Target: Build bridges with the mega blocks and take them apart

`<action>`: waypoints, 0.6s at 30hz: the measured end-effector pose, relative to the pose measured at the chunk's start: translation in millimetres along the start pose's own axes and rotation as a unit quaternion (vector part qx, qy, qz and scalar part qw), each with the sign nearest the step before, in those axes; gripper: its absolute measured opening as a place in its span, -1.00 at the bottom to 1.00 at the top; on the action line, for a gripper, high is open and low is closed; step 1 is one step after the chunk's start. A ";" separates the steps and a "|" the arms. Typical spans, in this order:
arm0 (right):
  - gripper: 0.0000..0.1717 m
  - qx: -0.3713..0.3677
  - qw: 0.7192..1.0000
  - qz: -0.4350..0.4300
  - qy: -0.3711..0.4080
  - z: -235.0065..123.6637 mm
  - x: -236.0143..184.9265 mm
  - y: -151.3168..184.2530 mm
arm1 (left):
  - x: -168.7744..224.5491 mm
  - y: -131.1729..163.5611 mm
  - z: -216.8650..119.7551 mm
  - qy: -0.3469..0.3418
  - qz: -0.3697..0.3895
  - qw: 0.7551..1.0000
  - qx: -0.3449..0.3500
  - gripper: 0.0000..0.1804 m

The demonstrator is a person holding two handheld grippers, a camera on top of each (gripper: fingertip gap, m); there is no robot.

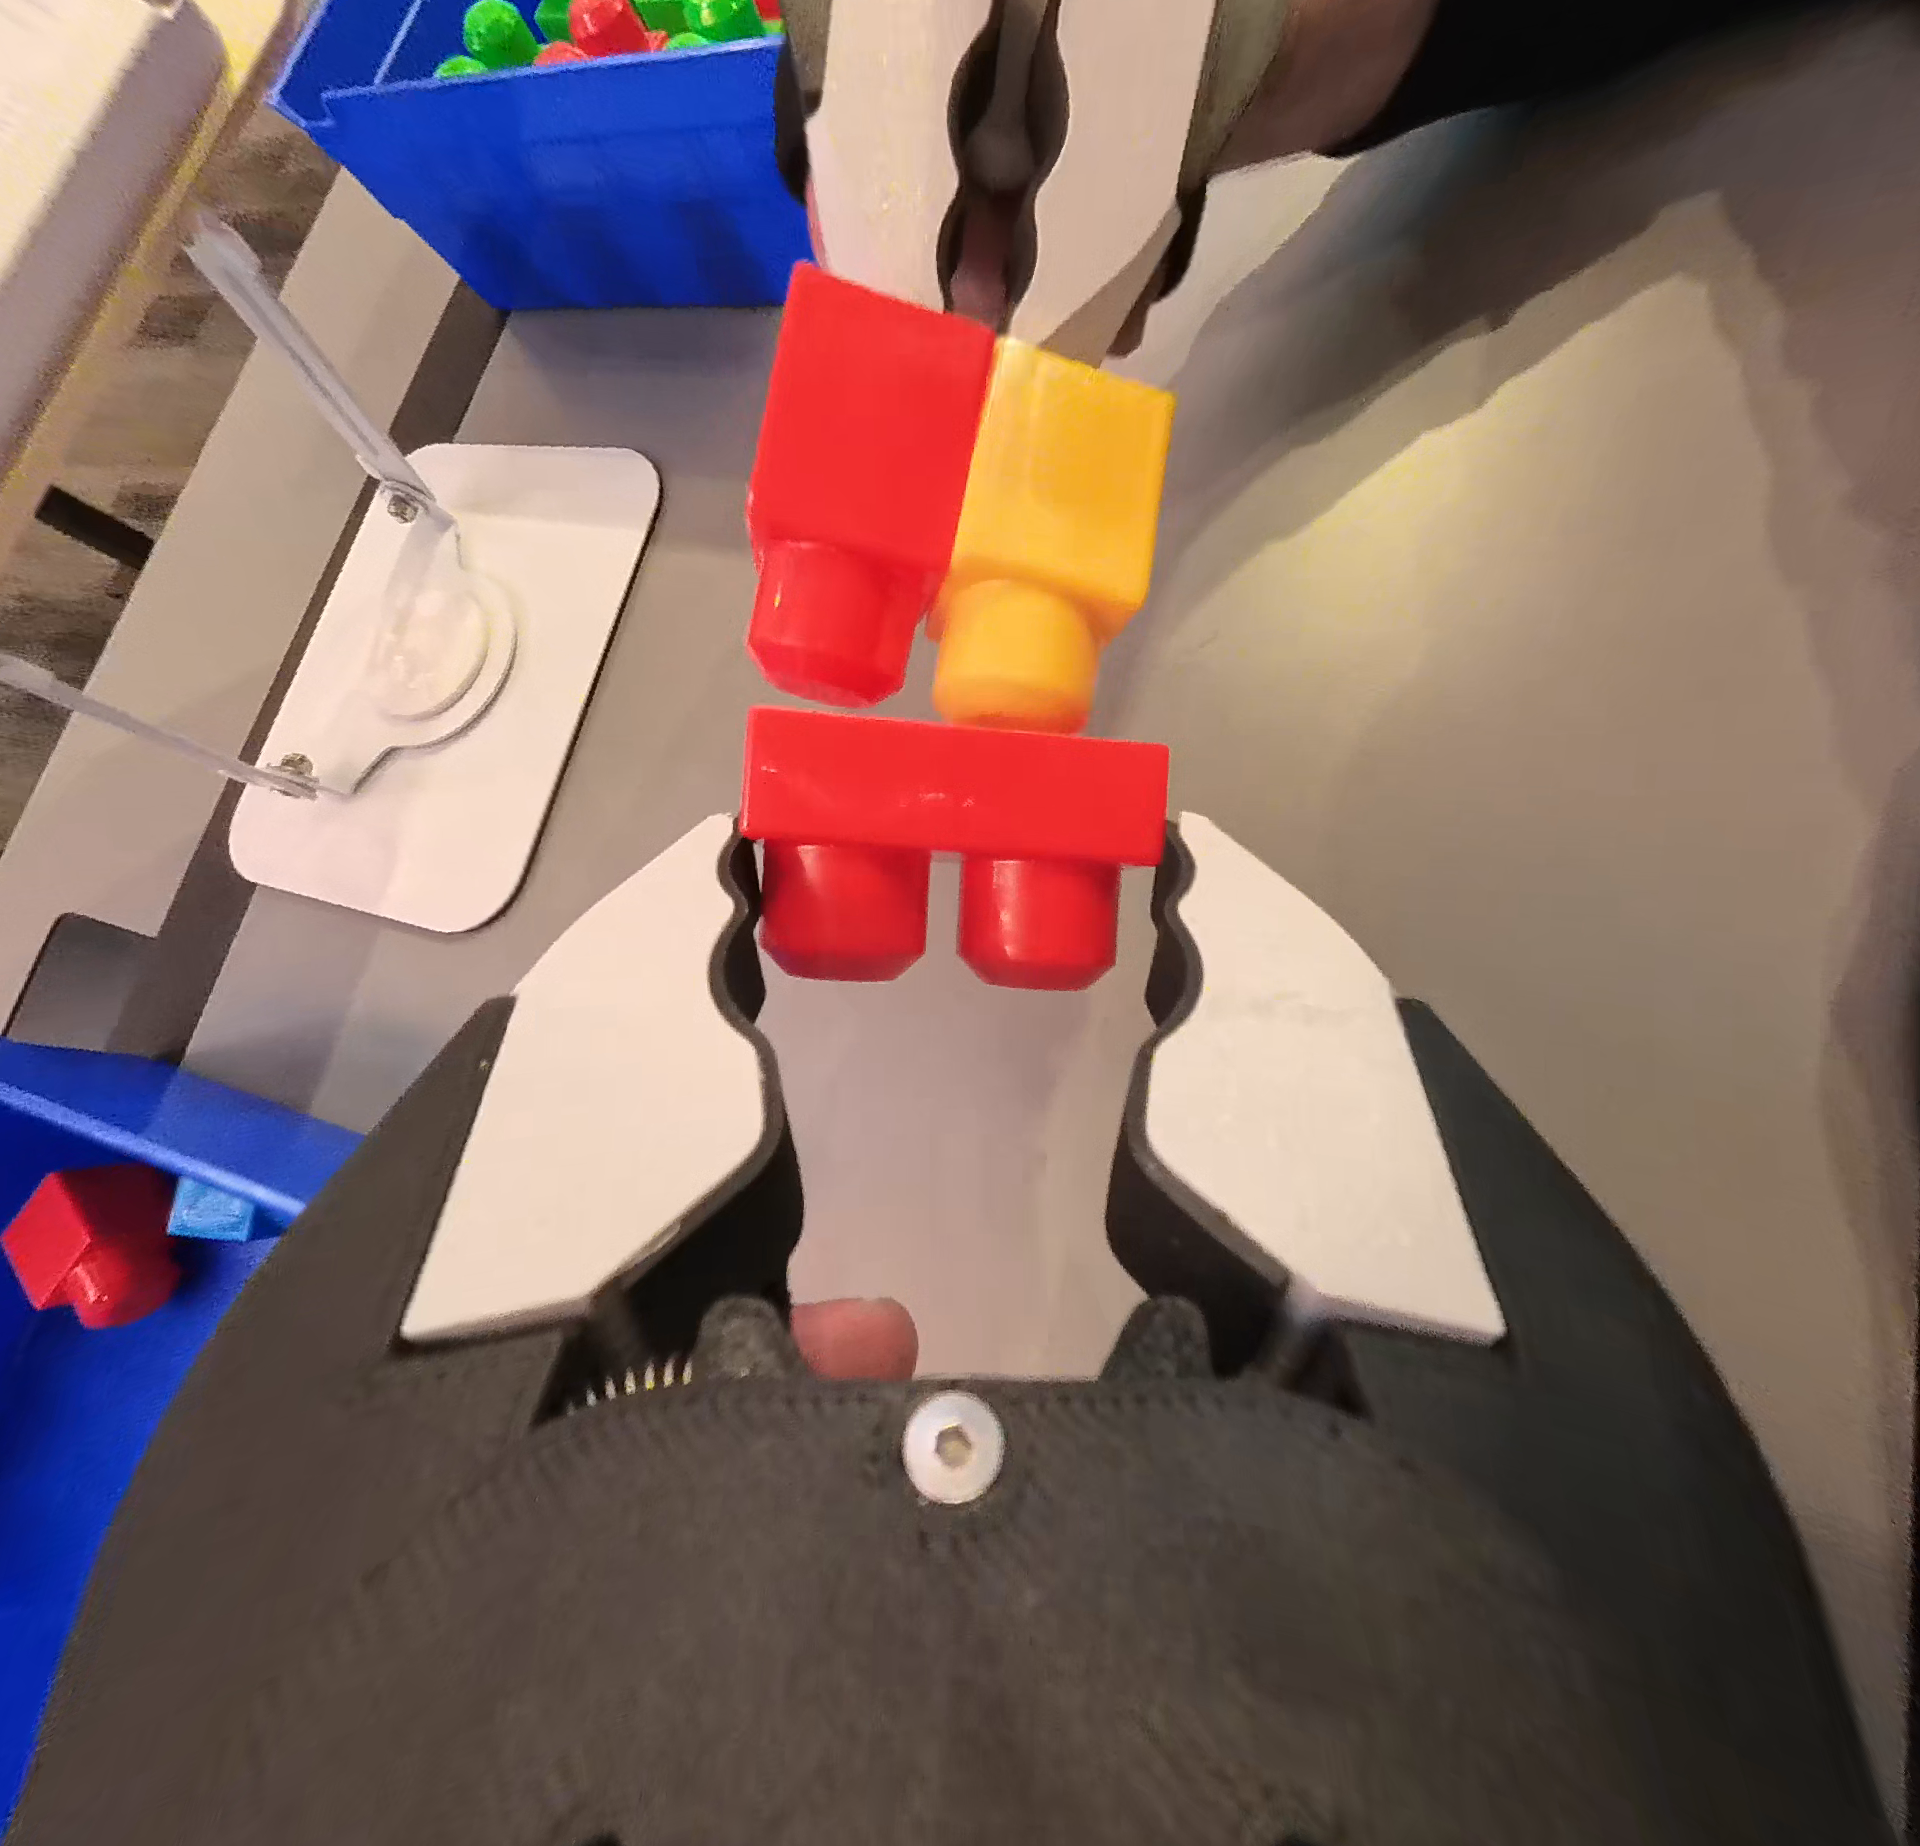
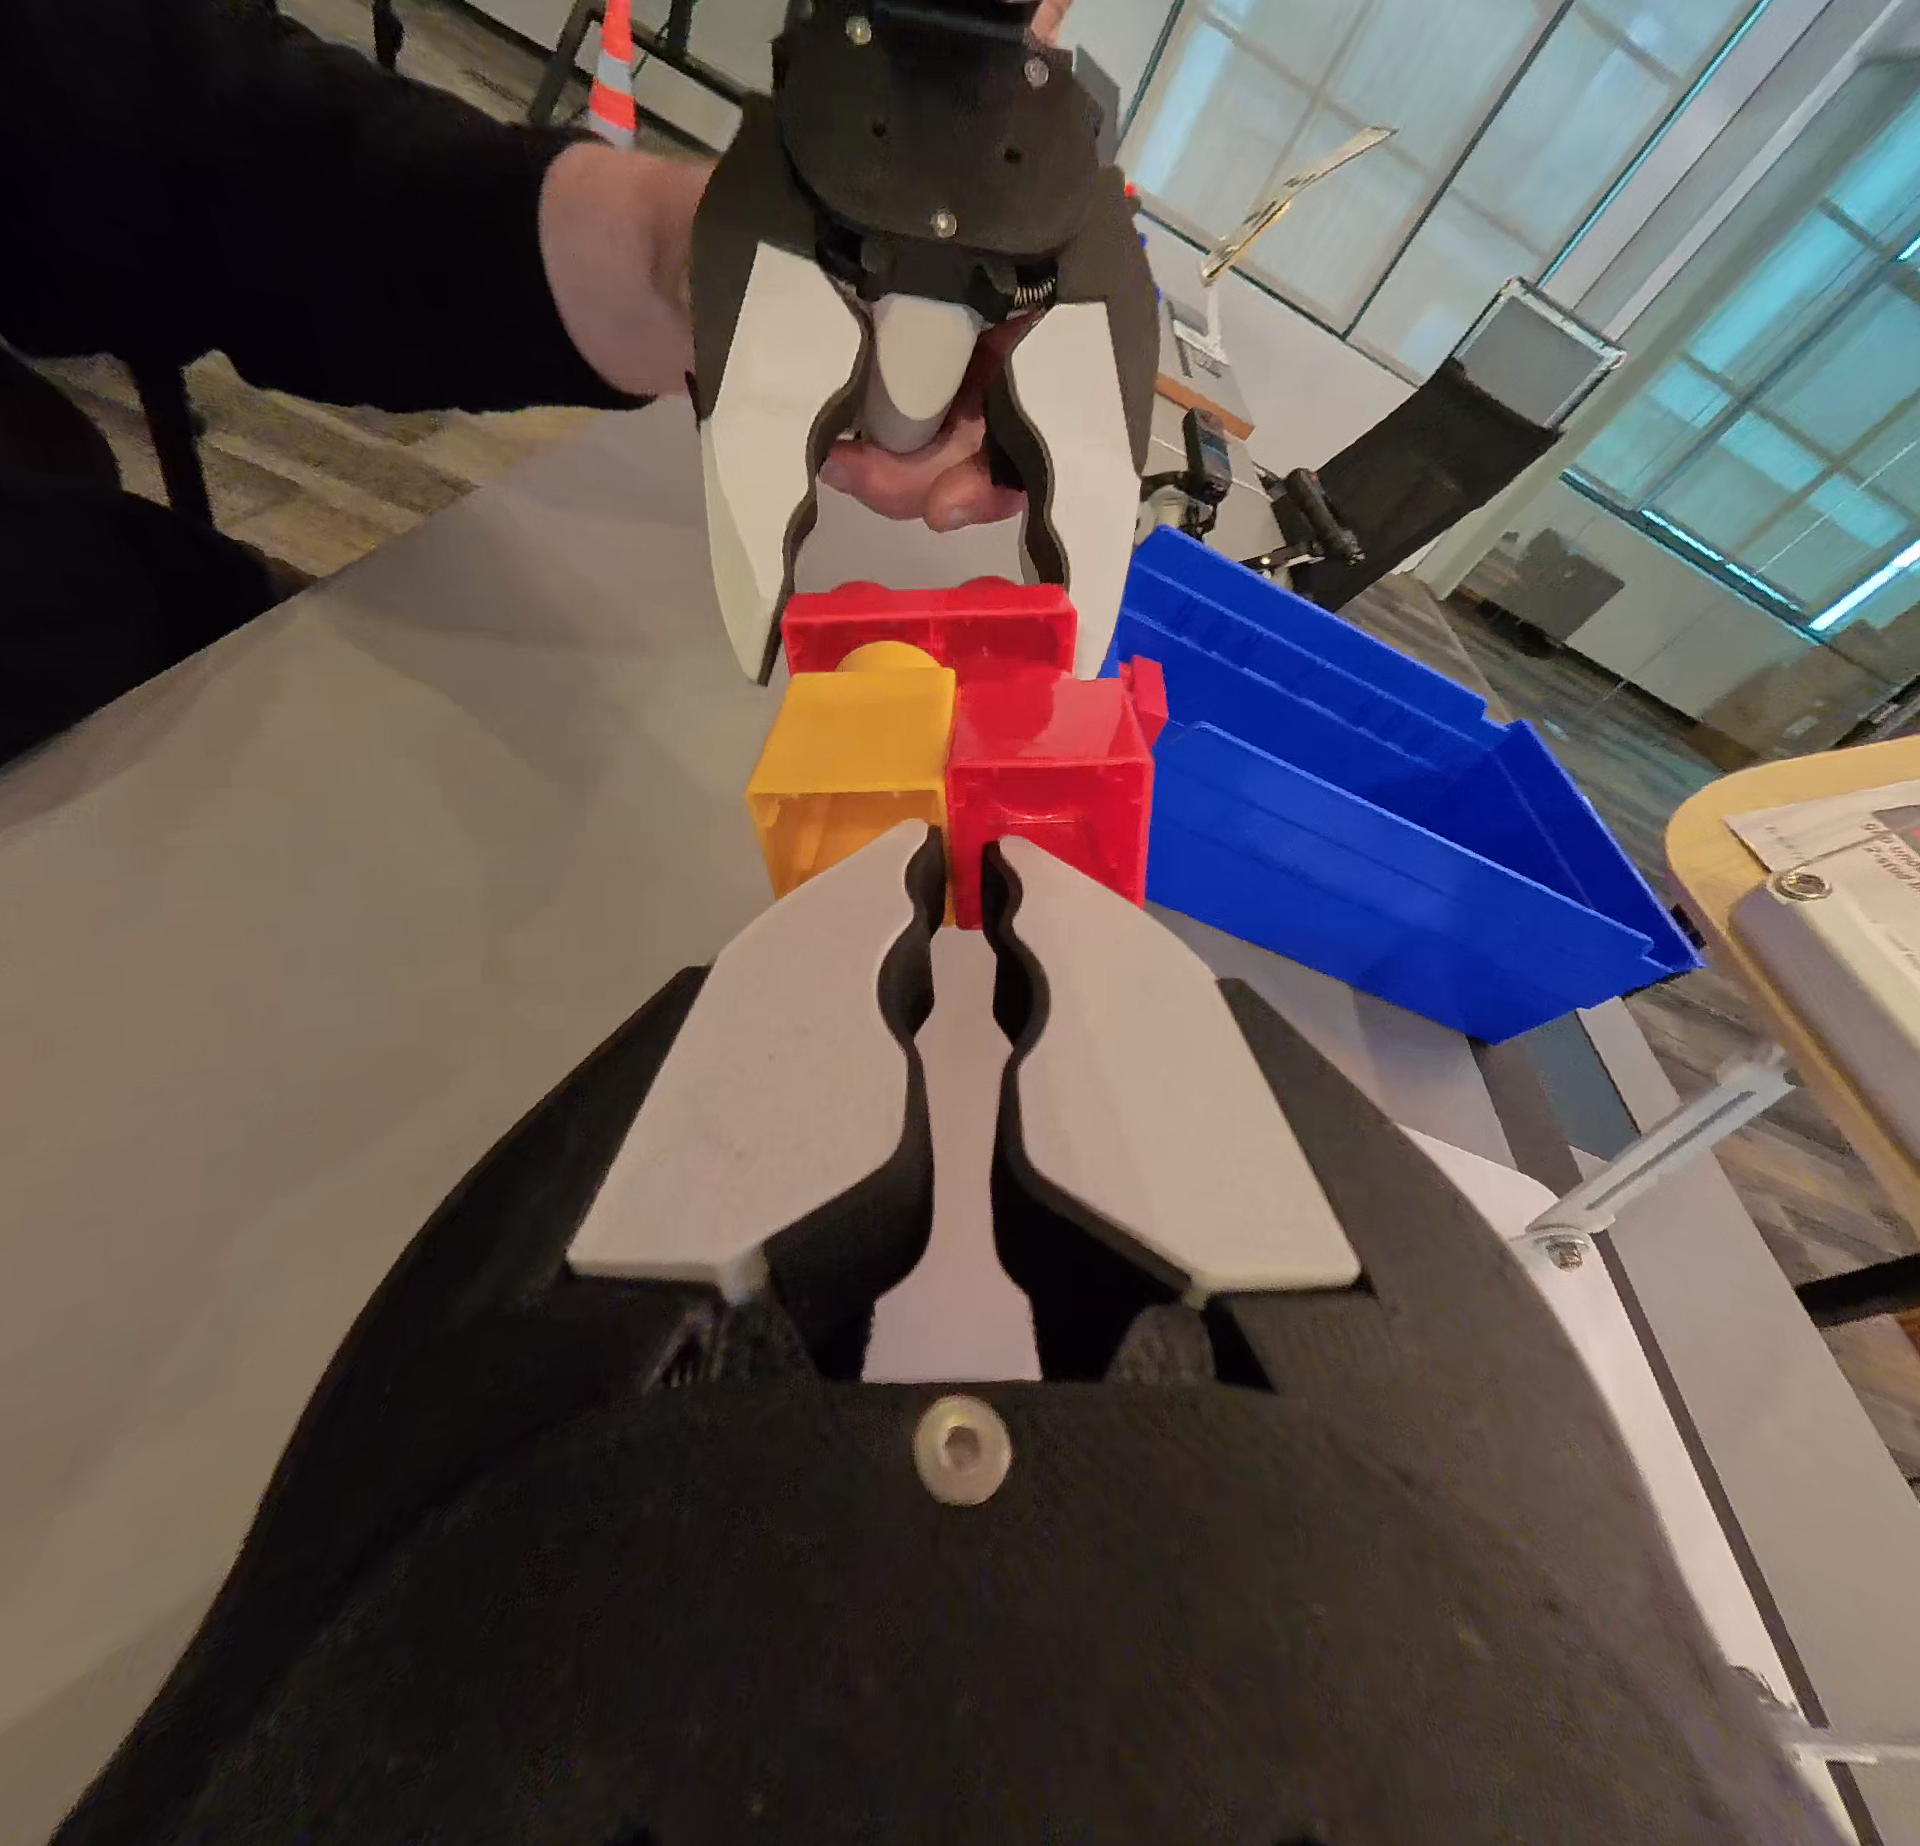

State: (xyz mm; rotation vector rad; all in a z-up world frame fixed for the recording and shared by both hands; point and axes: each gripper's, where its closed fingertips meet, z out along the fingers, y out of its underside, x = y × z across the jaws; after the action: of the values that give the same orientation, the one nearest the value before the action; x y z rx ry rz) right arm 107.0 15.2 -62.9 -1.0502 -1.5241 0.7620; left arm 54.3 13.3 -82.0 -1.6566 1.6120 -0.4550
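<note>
Red two-stud block (image 1: 956,794) is clamped by its ends in the left gripper (image 1: 956,861), hollow side facing two single blocks. Beyond it, the right gripper (image 2: 961,861) pinches the adjoining walls of the yellow block (image 1: 1060,487) and red block (image 1: 862,435), studs aimed to mate, above the desk (image 1: 1455,653) near its bin (image 1: 582,165) edge.
</note>
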 end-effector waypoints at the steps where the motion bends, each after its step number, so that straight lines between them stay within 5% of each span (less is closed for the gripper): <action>1: -0.92 0.002 1.000 -0.001 0.003 1.5 -0.8 0.0 | -0.2 -0.7 -1.5 0.005 0.002 1.000 -0.003 -0.20; 18: -0.92 0.014 1.000 -0.001 -0.003 8.9 -9.7 -2.7 | 7.4 -7.6 5.7 0.003 0.043 0.999 -0.021 -0.20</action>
State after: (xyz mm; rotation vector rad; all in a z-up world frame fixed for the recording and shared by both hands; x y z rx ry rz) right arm 98.0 5.9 -66.4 -1.0274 -1.5150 0.7833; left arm 64.5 7.1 -82.0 -1.6110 1.7000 -0.3844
